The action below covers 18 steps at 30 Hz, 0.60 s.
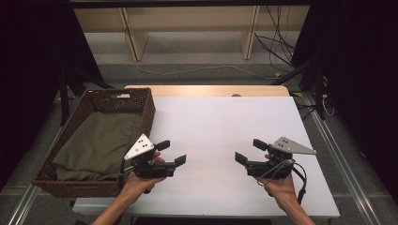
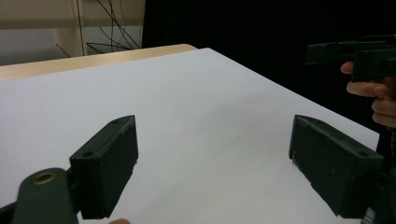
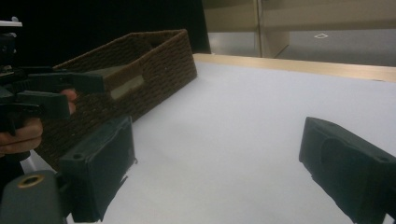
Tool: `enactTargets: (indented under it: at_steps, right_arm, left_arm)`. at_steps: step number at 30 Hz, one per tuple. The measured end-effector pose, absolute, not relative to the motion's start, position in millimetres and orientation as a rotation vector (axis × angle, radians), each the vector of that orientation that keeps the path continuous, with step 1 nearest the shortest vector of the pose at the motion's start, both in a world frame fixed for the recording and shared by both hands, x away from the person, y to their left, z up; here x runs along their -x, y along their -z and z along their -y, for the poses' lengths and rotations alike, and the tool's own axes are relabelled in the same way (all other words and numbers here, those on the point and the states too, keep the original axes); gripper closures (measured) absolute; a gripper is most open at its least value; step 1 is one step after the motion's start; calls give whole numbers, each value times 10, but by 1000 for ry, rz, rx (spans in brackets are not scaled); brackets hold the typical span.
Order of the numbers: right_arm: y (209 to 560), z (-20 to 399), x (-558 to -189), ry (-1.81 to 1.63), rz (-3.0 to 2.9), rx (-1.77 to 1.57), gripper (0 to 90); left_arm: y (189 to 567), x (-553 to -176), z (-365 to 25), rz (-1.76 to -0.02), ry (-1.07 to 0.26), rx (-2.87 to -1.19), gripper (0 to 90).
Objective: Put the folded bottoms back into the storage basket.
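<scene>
Both tools hover over the white table top [image 1: 220,126], and neither holds anything. The left gripper [image 1: 171,153] sits just beside the near right corner of the brown woven wicker basket [image 1: 149,110], its black jaws spread wide apart; in the left gripper view [image 2: 212,154] there is nothing but bare white surface between them. The right gripper [image 1: 248,151] hangs well apart from the basket, across the table from it, jaws likewise spread, and the right gripper view [image 3: 217,163] looks back toward the basket's woven wall [image 3: 154,70] with only white table between the pads. The two tools point at each other, tips facing inward.

The thing nearest them is the folded olive-green cloth [image 1: 101,143], lying inside the basket and covering most of its floor, untouched.

This reads as the very start of the job: hands poised, nothing picked up yet. The likely next move falls to the left gripper, which needs to swing away from the table's middle, rise over the basket rim, and come down on a fold of cloth thick enough to pinch. The rim is tall, so the lift has to clear it. The right gripper could wait on the open table to receive the cloth.
</scene>
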State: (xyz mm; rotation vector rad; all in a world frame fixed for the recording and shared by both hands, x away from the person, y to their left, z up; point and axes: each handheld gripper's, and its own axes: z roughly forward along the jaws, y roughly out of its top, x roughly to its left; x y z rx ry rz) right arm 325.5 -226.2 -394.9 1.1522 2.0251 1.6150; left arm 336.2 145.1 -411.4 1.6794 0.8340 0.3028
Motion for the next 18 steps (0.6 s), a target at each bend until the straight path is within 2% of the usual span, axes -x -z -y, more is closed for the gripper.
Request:
enactTargets:
  at_steps: [18]
  right_arm:
    - [3944, 2260, -3256, -1615, -2024, -1152, 115]
  left_arm:
    - [4116, -3369, -1453, -846, -294, -1671, 156]
